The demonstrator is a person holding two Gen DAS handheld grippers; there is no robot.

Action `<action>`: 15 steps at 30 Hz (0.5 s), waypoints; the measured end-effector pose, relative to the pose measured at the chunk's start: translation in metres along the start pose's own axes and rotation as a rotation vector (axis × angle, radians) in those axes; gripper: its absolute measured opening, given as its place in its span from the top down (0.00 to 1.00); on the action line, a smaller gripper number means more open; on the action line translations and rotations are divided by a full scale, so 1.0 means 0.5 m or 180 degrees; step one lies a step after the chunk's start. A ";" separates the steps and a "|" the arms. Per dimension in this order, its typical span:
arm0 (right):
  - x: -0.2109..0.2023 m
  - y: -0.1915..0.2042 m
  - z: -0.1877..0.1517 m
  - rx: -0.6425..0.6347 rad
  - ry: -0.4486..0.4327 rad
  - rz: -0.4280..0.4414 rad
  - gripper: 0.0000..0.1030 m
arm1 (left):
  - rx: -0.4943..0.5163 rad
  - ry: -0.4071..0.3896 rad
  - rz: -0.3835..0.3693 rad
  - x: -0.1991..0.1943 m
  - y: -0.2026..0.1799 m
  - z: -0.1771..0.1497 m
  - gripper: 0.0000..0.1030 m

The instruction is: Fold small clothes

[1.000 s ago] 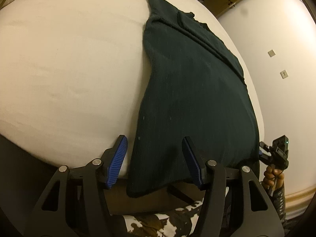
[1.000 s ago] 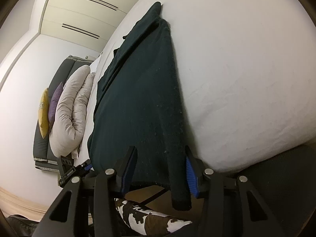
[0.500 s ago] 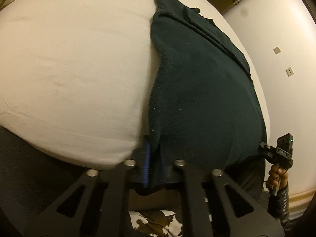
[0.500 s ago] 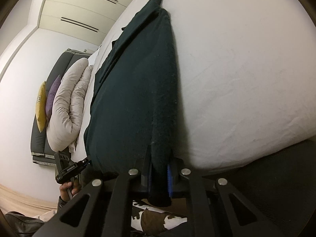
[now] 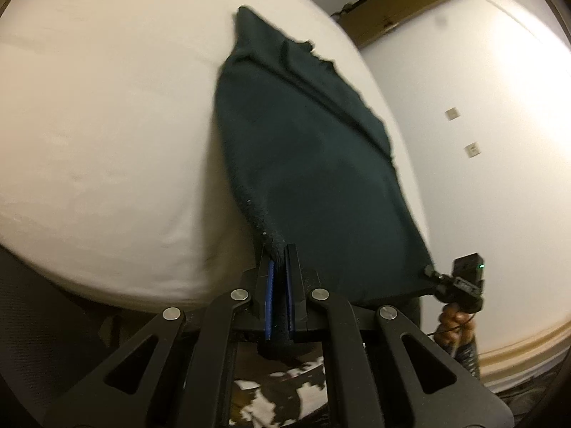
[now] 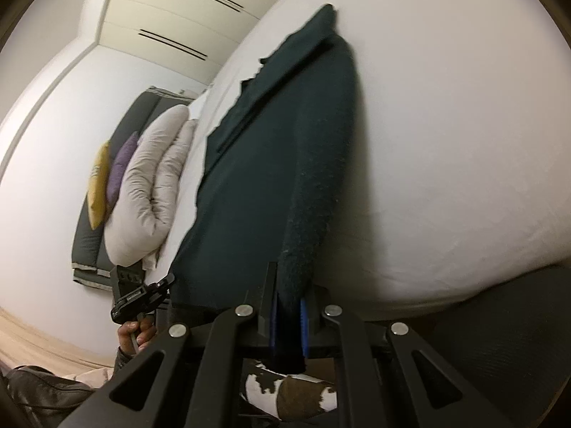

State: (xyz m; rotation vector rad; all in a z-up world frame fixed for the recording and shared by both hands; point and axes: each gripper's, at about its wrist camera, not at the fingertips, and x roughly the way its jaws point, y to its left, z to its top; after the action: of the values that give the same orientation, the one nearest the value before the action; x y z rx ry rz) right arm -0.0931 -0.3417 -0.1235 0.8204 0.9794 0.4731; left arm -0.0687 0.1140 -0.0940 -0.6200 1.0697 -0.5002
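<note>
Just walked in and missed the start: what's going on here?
A person is folding a dark green knitted garment spread on a white bed. The left gripper is clamped on one near corner of its hem, the right gripper on the other. The near hem is pinched at the mattress edge; the rest lies on the sheet.

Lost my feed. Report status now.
Left gripper shut on near left corner of dark green garment. Right gripper shut on right corner. Rest of it on white bed. Nothing blocking.
</note>
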 end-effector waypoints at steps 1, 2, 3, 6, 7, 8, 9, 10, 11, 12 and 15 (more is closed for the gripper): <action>-0.002 0.004 0.002 -0.0007 -0.0016 0.0017 0.90 | -0.0004 -0.0029 -0.0045 -0.003 -0.007 0.004 0.96; -0.004 0.005 0.004 0.0000 -0.0031 0.0041 0.90 | -0.0020 -0.0054 -0.0106 -0.006 -0.010 0.008 0.96; -0.006 0.008 0.006 0.0000 -0.0053 0.0071 0.90 | -0.0038 -0.0080 -0.0164 -0.010 -0.013 0.012 0.96; -0.011 0.014 0.010 0.0028 -0.0101 0.0185 0.90 | -0.0078 -0.0155 -0.0269 -0.021 -0.022 0.023 0.96; -0.010 0.017 0.013 0.0031 -0.0109 0.0213 0.90 | -0.0084 -0.0172 -0.0294 -0.022 -0.025 0.028 0.96; -0.009 0.021 0.015 0.0033 -0.0112 0.0232 0.90 | -0.0059 -0.0167 -0.0357 -0.024 -0.027 0.031 0.96; -0.007 0.025 0.020 0.0038 -0.0117 0.0267 0.90 | -0.0074 -0.0185 -0.0387 -0.025 -0.030 0.037 0.96; -0.006 0.029 0.025 0.0041 -0.0121 0.0289 0.90 | -0.0088 -0.0193 -0.0414 -0.025 -0.030 0.041 0.96; -0.005 0.034 0.031 0.0042 -0.0133 0.0327 0.90 | -0.0124 -0.0207 -0.0479 -0.025 -0.032 0.048 0.96; -0.004 0.041 0.041 0.0044 -0.0153 0.0385 0.90 | -0.0149 -0.0221 -0.0526 -0.026 -0.032 0.054 0.96; 0.000 0.057 0.076 0.0063 -0.0215 0.0522 0.90 | -0.0186 -0.0271 -0.0630 -0.025 -0.041 0.087 0.96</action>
State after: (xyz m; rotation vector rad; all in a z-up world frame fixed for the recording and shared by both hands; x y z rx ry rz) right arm -0.0601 -0.3389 -0.0897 0.9332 0.8595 0.5736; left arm -0.0358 0.1168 -0.0568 -0.7969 0.9499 -0.6102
